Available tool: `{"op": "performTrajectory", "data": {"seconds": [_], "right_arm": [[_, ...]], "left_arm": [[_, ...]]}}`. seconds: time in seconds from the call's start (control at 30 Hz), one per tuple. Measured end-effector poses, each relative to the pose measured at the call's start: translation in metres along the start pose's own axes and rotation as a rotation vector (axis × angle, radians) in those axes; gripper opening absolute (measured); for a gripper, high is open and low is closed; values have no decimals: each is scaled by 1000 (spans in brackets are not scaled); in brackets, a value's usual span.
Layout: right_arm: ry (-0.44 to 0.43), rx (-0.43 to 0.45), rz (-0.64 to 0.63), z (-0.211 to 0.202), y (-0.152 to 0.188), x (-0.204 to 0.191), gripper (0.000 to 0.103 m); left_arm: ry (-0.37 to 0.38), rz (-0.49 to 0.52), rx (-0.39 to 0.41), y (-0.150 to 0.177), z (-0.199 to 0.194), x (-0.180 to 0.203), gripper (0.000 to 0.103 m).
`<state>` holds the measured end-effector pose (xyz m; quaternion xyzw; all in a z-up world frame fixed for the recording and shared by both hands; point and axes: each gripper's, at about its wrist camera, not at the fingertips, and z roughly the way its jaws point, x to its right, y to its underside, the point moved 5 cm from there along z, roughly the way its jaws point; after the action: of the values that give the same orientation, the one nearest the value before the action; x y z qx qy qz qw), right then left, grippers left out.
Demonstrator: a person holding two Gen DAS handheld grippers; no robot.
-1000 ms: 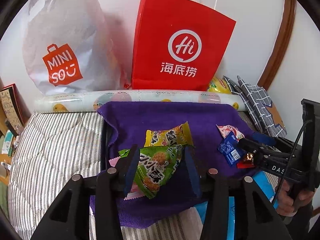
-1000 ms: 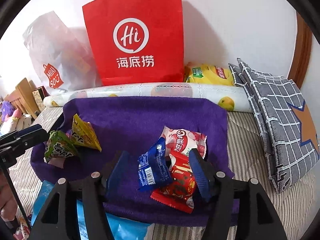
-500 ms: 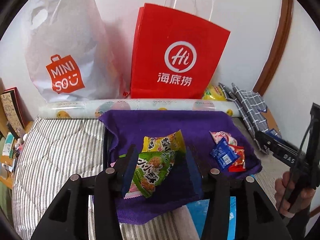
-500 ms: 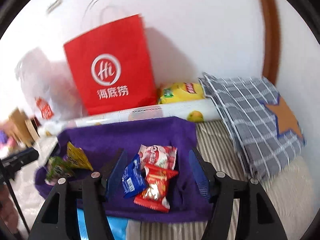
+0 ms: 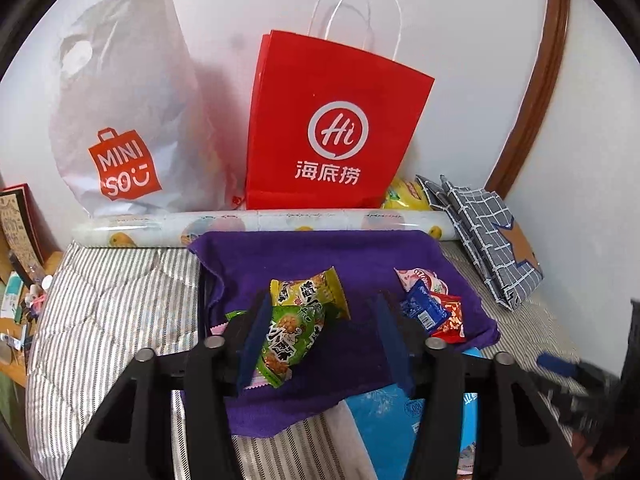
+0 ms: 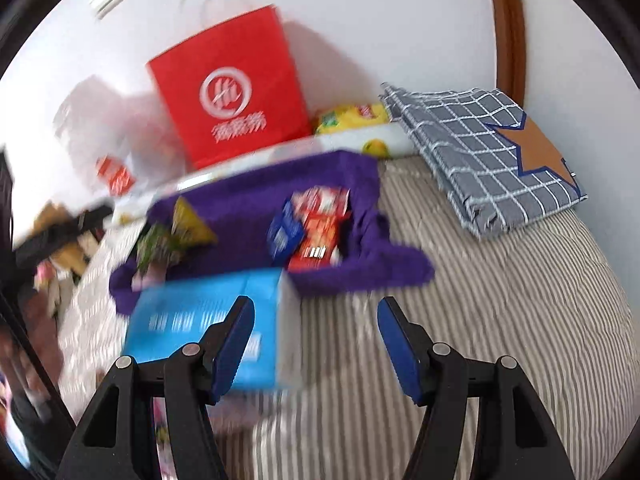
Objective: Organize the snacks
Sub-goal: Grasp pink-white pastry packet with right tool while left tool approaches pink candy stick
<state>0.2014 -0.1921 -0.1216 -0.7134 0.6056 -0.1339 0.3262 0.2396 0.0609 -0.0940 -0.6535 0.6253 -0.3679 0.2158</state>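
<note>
A purple cloth (image 5: pixel 320 252) lies on the striped bedding and carries two groups of snacks. A green packet (image 5: pixel 288 340) rests between the fingers of my left gripper (image 5: pixel 320 320), leaning on the left pad, with the right pad well away from it; the jaws are opening. A yellow packet (image 5: pixel 308 292) lies just behind it. To the right sit a blue packet (image 5: pixel 424 310), a red packet (image 5: pixel 450 322) and a pink-white packet (image 5: pixel 420 278). My right gripper (image 6: pixel 312 312) hangs open over bare bedding, nothing between its fingers, with the blurred snack pile (image 6: pixel 312 228) beyond it.
A light-blue box (image 6: pixel 208 312) lies at the cloth's near edge. Against the wall stand a red paper bag (image 5: pixel 332 132) and a white plastic bag (image 5: pixel 120 112), behind a long printed roll (image 5: pixel 256 224). A folded grey checked cloth (image 6: pixel 488 148) lies at right. Shelves with clutter (image 5: pixel 16 280) stand at left.
My left jaws have spread off the green packet and drawn back a little. My right gripper pulled back and to the right, leaving the blue and red packets on the cloth.
</note>
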Motion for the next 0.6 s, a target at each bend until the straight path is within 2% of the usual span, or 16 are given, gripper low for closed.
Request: {"op": "performTrajectory", "data": {"seconds": [0.17, 0.5, 0.6], "right_arm": [[-32, -25, -33, -12, 30, -20, 62], [-158, -20, -51, -22, 52, -54, 55], [-162, -21, -67, -22, 52, -61, 53]], "left_arm": [[-11, 17, 12, 18, -16, -6, 68], [-5, -32, -28, 60, -58, -43, 70], [4, -35, -36, 68, -66, -46, 70]]}}
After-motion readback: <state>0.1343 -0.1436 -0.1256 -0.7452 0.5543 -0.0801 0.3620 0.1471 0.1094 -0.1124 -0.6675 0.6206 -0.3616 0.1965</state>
